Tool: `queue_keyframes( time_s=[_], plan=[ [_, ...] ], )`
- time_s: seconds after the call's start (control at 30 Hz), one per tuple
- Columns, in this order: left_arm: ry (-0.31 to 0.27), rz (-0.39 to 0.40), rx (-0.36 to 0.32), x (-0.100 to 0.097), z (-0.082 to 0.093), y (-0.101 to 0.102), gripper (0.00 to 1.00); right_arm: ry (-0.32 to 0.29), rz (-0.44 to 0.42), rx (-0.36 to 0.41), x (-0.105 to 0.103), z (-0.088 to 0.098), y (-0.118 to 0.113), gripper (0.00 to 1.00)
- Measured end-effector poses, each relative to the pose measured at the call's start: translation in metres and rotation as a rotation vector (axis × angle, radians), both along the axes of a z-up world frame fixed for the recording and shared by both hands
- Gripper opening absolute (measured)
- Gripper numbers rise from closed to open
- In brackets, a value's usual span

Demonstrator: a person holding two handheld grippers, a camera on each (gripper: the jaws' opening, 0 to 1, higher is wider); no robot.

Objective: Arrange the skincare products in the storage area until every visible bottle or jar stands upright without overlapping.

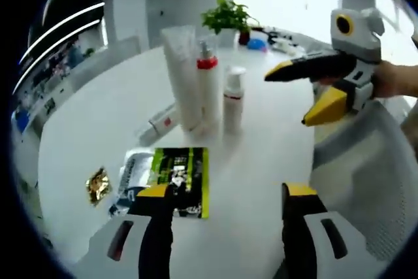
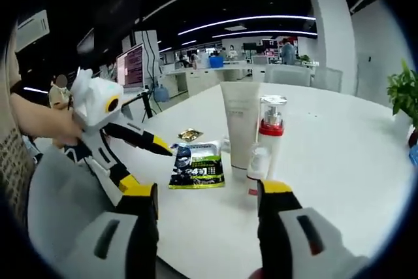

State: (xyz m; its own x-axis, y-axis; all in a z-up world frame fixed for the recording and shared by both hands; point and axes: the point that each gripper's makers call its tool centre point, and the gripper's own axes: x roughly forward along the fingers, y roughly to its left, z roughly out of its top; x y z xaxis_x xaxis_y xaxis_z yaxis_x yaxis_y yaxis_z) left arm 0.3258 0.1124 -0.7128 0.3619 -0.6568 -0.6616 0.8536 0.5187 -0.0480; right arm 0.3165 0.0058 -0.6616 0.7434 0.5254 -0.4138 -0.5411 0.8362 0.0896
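My left gripper [image 1: 228, 204] fingers spread, empty, above tabletop [image 1: 261, 161]. My right gripper [image 2: 208, 200] fingers spread, empty. White tube [image 1: 181, 73], red-collared pump bottle [image 1: 208, 86], small bottle [image 1: 233, 99] upright, clustered. Green sachet [image 1: 179, 173] flat.

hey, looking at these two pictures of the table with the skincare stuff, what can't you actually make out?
- Small tube lying behind the tall white tube, left gripper view: mostly hidden by it, label too small to read.
- Small pump bottle, right gripper view: its base is hidden behind the right tongs.
- Black and green sachet, left gripper view: print blurred, near edge covered by the left tongs.
- Pale packet under the sachet: mostly covered.
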Motion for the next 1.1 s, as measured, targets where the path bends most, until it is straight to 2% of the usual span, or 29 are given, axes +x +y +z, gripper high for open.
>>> queue_keyframes(
  time_s=[0.33, 0.63, 0.77, 1.0, 1.1],
  plan=[
    [0.016, 0.094, -0.011, -0.022, 0.007, 0.037, 0.74, 0.003, -0.008, 0.006, -0.013, 0.009, -0.004, 0.68],
    [0.025, 0.148, -0.013, -0.04, 0.009, 0.056, 0.82, 0.008, -0.024, 0.017, -0.026, 0.011, -0.006, 0.7],
    [0.015, 0.195, 0.021, -0.042, 0.008, 0.069, 0.94, 0.009, -0.031, 0.029, -0.028, 0.013, -0.006, 0.7],
    [0.041, 0.223, 0.031, -0.055, 0.009, 0.084, 0.95, 0.018, -0.036, 0.038, -0.036, 0.014, -0.005, 0.72],
    [0.052, 0.265, 0.006, -0.06, 0.015, 0.091, 0.97, 0.024, -0.042, 0.043, -0.039, 0.013, -0.004, 0.74]
  ],
)
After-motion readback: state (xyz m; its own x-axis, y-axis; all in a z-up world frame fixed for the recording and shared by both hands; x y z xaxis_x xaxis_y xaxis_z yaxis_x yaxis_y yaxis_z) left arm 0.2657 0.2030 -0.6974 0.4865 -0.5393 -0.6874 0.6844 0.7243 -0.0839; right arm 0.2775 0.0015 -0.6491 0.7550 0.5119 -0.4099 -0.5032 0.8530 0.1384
